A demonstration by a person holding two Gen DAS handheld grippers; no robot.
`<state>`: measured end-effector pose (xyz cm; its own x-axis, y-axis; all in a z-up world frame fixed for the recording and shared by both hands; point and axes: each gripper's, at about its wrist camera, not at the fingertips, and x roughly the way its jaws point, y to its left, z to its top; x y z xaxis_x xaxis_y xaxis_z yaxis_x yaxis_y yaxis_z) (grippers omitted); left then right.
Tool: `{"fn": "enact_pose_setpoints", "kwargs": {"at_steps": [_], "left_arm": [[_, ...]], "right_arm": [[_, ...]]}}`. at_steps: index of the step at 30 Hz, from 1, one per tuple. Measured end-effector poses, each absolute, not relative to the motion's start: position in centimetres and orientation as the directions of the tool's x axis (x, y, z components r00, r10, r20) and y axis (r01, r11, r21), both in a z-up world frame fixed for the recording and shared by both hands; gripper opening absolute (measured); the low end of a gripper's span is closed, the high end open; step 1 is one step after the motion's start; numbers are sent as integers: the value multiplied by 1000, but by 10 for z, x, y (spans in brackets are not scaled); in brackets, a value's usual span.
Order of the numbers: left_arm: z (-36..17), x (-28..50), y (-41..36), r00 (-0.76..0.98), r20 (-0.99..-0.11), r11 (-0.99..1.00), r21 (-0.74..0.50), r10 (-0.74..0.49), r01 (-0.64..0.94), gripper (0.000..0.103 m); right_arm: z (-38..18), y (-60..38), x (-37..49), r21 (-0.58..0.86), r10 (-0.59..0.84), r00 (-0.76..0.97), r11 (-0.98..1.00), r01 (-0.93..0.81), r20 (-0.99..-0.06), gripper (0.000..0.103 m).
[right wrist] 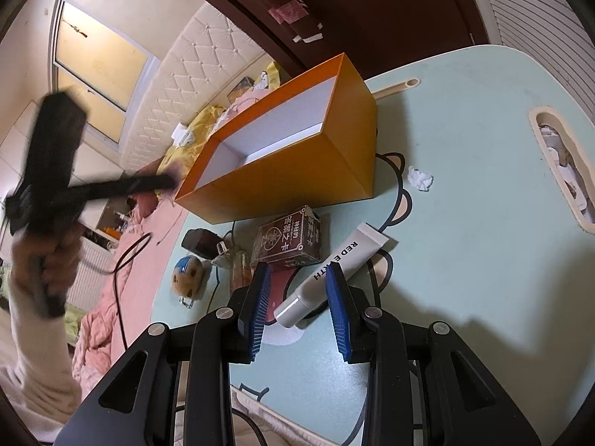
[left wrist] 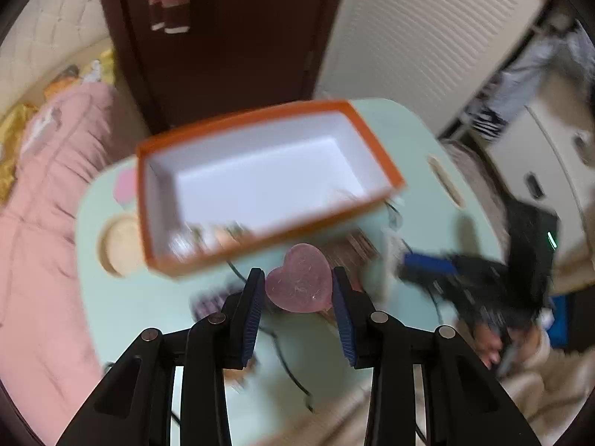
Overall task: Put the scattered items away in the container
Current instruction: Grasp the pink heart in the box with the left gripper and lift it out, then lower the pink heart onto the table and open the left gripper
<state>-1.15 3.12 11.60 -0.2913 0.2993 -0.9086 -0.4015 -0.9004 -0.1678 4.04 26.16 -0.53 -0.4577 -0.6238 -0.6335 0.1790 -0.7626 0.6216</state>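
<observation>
Left gripper clamped on pink heart-shaped translucent piece, pads pressing both flanks, held above pale green table just short of near wall of orange cardboard box with white lining. Left view smeared; grip looks secure but cannot confirm pad depth.

Step in hand, judged: carry heart over near rim and release inside. Clear the rim fully before lowering; release low over the white floor to avoid a bounce. A few blurred items apparently already in the box's near-left corner; aim for bare middle.

Right gripper narrow, jaws straddling white squeeze tube with black lettering lying on table; pads appear not to press it, tube resting flat.

Around, right view: dark brown printed card box touching box front; small glass perfume bottle; round plush keychain; black charger block with cable; crumpled white paper well apart.

Obstacles: cable loops beneath the carry path; right gripper near box front, possible crowding.
</observation>
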Motion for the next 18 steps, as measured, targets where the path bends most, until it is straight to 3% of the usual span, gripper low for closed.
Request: {"fn": "enact_pose_setpoints", "kwargs": {"at_steps": [8, 18], "left_arm": [[60, 48, 29, -498, -830, -948, -105, 251, -302, 34], [45, 65, 29, -670, -703, -961, -71, 237, -266, 37]], "right_arm": [[3, 253, 41, 593, -608, -472, -779, 201, -639, 32], [56, 200, -5, 514, -625, -409, -780, 357, -665, 32]]}}
